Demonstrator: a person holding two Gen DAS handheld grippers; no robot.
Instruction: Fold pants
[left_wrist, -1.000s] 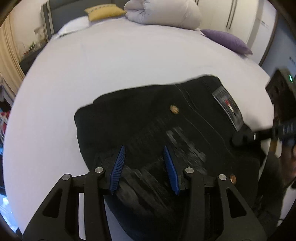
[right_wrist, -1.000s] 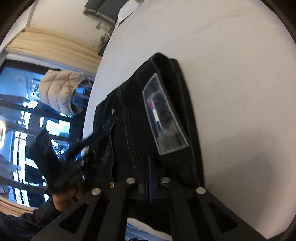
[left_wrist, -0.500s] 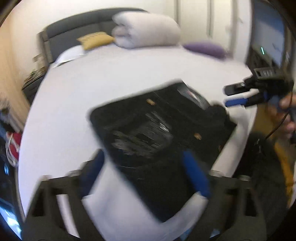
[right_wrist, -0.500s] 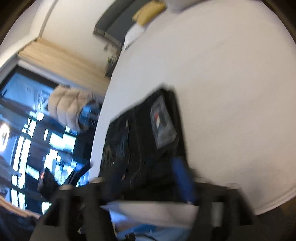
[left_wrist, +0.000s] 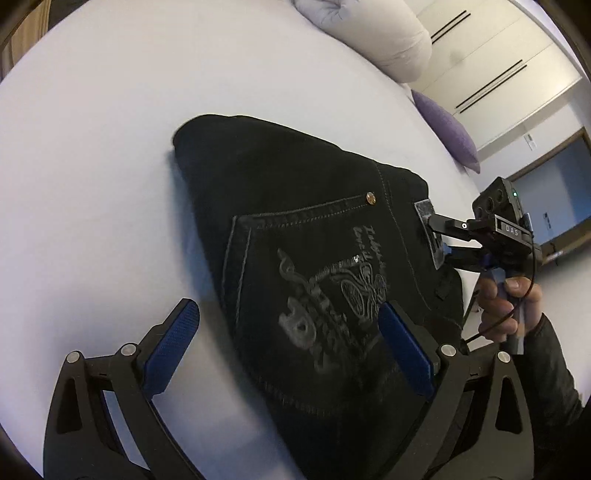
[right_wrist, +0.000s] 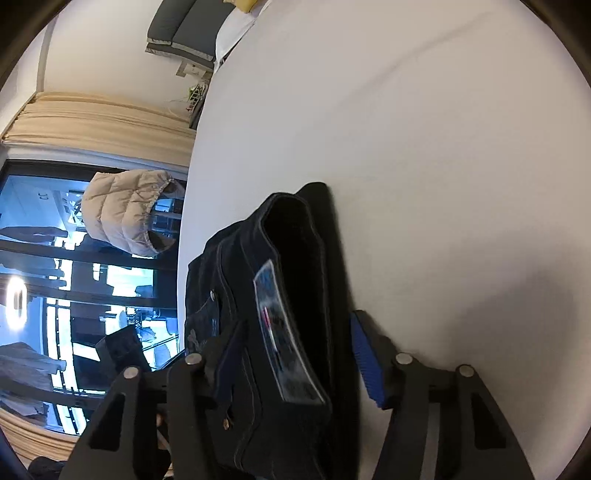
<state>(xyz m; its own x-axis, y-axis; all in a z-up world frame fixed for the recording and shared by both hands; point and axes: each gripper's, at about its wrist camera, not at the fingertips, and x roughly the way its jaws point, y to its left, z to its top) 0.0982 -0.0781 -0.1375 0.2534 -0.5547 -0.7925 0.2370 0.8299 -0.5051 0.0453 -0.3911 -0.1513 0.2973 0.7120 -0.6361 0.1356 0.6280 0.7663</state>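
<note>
On the bed (left_wrist: 92, 155), folded pants (left_wrist: 314, 258) lie between both wide-spread claws (left_wrist: 288, 343) (right_wrist: 295, 354).

Bright, even indoor light — heavy fisheye warp w/ dark corners, slight blur near lower edges.

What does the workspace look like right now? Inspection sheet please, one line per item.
Surface: white bed sheet, smooth, faint creases.
Job's things: black pants folded into a compact stack near the bed edge, back pocket print up, label on the waistband.
Clutter: nothing seen on the sheet near the pants.
Grippers: left claw open, above the pants' near end, holding nothing; right claw open, its fingers on either side of the waistband edge.
Cables: thin black cable by the right hand.
Surroundings: rolled duvet, purple pillow, closet doors, beige jacket at the window.
</note>
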